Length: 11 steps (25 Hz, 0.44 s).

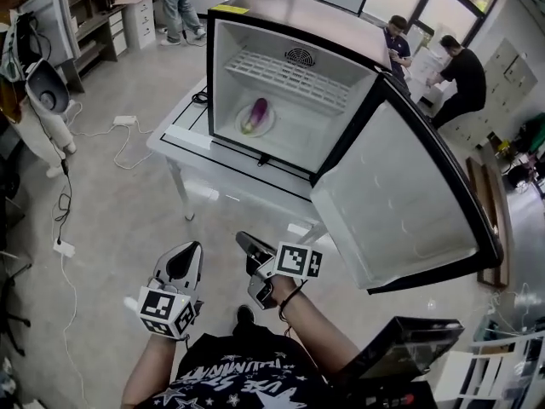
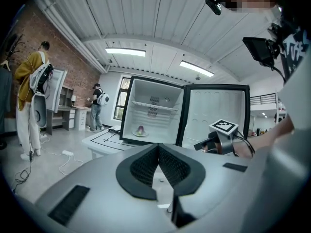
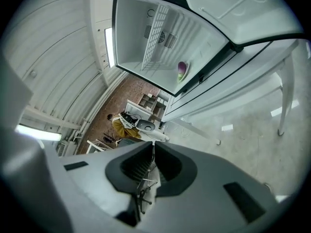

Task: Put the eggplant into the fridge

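**While the eggplant (image 1: 255,114) lies in the fridge (image 1: 298,15), both grippers hang empty out front**

Seen from over the person's head, the purple eggplant rests on a white plate (image 1: 271,127) on the bottom of the compartment, towards its left side and below the wire shelf (image 1: 298,73). The fridge stands on a white table (image 1: 183,139), its door (image 1: 400,203) swung wide to the right. The left gripper (image 1: 189,252) and the right gripper (image 1: 243,239) are held low and side by side, close to the person's body over the grey floor (image 1: 119,220). Both point towards the fridge and are well apart from it and from the eggplant.

In the left gripper view, its jaws are closed, the ridged pads meeting at the tips with nothing between them. Beyond them the open fridge faces the camera, and the eggplant (image 2: 141,129) shows small on its plate, above the jaw tips and a little to their left. The right gripper, with its marker cube (image 2: 224,126), shows at the right in front of the open door.

In the right gripper view, which is tilted, its jaws are also drawn together and hold nothing. The fridge fills the top of the picture, and the eggplant (image 3: 181,70) sits far beyond the jaws, near the compartment's front edge.
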Motion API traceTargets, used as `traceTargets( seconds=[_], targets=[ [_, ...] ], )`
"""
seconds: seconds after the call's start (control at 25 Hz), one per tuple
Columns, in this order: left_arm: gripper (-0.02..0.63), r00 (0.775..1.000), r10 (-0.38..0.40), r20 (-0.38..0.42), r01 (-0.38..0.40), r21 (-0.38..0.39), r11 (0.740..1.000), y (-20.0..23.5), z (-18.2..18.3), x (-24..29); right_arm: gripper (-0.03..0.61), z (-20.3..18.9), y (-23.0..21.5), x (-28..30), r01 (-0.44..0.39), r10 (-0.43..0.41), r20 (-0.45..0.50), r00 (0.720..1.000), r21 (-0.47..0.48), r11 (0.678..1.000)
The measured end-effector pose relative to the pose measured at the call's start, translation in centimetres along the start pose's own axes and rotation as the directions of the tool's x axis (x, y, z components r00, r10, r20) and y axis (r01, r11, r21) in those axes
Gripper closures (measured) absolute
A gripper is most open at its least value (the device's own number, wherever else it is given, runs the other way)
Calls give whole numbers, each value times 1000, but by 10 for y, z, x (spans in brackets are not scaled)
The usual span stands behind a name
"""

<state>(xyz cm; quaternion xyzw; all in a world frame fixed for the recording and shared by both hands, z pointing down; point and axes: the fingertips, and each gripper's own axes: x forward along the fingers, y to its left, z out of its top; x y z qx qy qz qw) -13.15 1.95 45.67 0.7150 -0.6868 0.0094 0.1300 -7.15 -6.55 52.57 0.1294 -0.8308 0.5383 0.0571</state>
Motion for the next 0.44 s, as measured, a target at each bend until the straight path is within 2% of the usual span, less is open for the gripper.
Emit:
traceTargets(
  seconds=[0.44],
  targets=[
    [604,999,-30,-33,31,13,999,-7,-22,-74,557,-67,36,-13,-3,3,19,1000,-12,1000]
  ],
)
